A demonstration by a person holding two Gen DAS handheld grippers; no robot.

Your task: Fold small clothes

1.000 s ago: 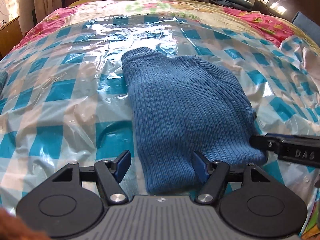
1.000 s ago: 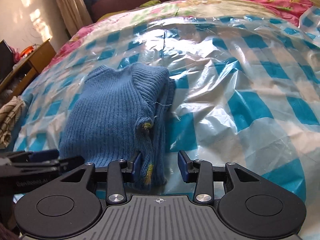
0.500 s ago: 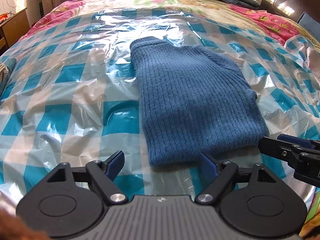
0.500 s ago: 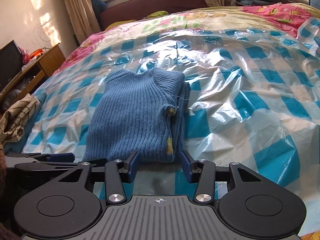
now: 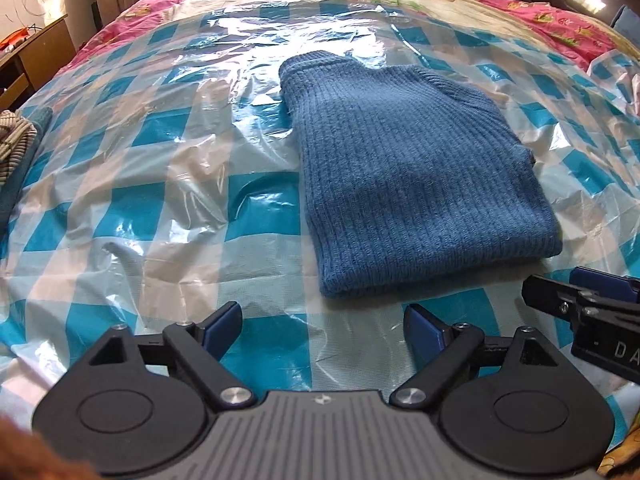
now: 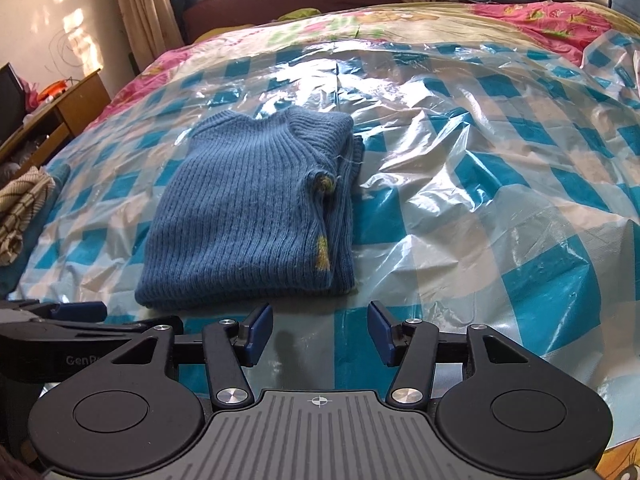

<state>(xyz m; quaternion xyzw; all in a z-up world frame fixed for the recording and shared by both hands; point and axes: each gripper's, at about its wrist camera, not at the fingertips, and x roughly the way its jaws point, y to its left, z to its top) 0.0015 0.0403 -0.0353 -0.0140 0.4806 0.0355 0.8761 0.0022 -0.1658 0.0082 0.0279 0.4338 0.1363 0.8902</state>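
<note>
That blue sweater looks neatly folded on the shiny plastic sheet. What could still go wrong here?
The blue sweater lies on a slick, wrinkled plastic sheet, so a nudge might slide it. Both the left gripper and right gripper are opening, empty, near its hem; a stray finger could snag the loose layered edge.

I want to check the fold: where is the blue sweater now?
The sweater lies folded on the checked plastic sheet, just beyond both grippers: right of centre in the left wrist view, left of centre in the right.

The sweater (image 5: 416,184) is matt ribbed knit; the sheet (image 5: 160,184) under it is glossy, crinkled plastic; the desk (image 6: 76,108) is wood.
</note>
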